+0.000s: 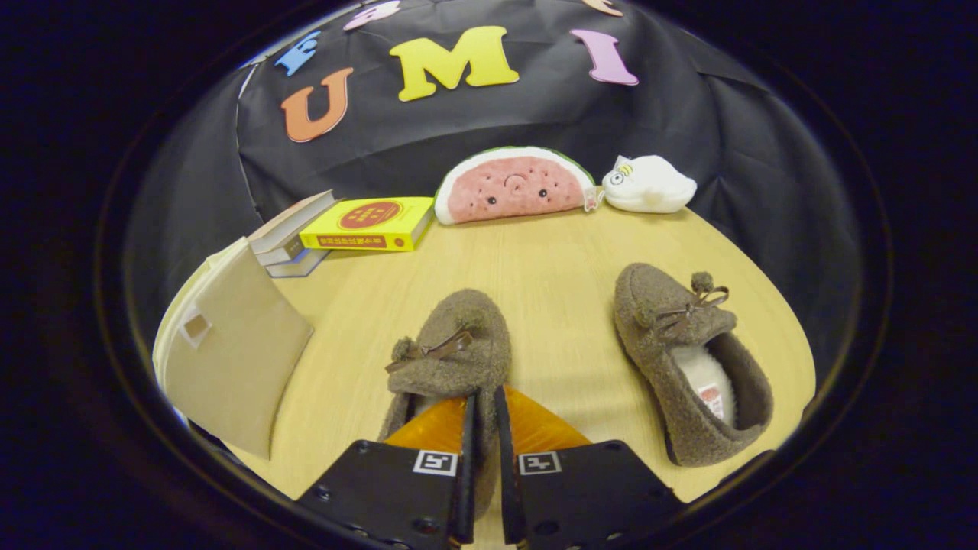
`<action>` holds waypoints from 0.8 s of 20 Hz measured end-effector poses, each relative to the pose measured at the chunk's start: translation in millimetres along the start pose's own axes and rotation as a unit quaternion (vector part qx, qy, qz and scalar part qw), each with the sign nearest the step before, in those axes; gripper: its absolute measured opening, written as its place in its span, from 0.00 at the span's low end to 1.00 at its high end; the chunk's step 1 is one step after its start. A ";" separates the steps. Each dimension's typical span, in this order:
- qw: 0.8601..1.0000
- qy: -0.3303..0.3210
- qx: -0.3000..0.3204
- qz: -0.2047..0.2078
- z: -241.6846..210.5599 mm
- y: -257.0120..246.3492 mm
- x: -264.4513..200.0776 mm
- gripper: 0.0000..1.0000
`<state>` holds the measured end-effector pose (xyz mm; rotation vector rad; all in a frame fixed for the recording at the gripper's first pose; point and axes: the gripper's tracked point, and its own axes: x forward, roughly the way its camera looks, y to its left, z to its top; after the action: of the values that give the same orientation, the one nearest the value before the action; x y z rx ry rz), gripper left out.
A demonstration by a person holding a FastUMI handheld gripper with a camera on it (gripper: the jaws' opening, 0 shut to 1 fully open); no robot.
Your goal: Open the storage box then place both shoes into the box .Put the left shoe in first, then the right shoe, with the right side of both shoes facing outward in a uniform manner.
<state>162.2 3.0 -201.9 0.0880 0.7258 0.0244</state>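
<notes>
Two brown fuzzy slippers with small bows lie on the wooden table (550,260), toes pointing away from me. The left-hand shoe (458,344) sits just ahead of my fingers, and my gripper (485,428) is nearly closed, pinching the right side wall of its heel opening. The right-hand shoe (688,359) lies apart to the right, its pale lining showing. The beige storage box (229,351) stands at the table's left edge, its flat panel with a small cut-out handle facing me; I cannot tell from here whether it is open.
A stack of books (294,237) and a yellow book (370,223) lie at the back left. A watermelon plush (512,187) and a white plush (648,185) rest against the black cloth wall behind. Bare wood lies between the two shoes.
</notes>
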 end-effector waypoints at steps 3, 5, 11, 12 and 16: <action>1.000 0.008 0.002 -0.007 -3.6 -2.4 5.1 0.15; 1.000 0.010 0.020 -0.006 -2.3 -2.5 3.2 0.00; 0.995 -0.006 0.090 0.045 8.8 20.9 -14.6 0.00; 0.993 -0.012 0.102 0.056 12.4 27.5 -20.6 0.00; 0.984 -0.030 0.147 0.098 30.7 61.8 -47.2 0.00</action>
<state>147.8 59.9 -142.3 0.4407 0.6540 0.1032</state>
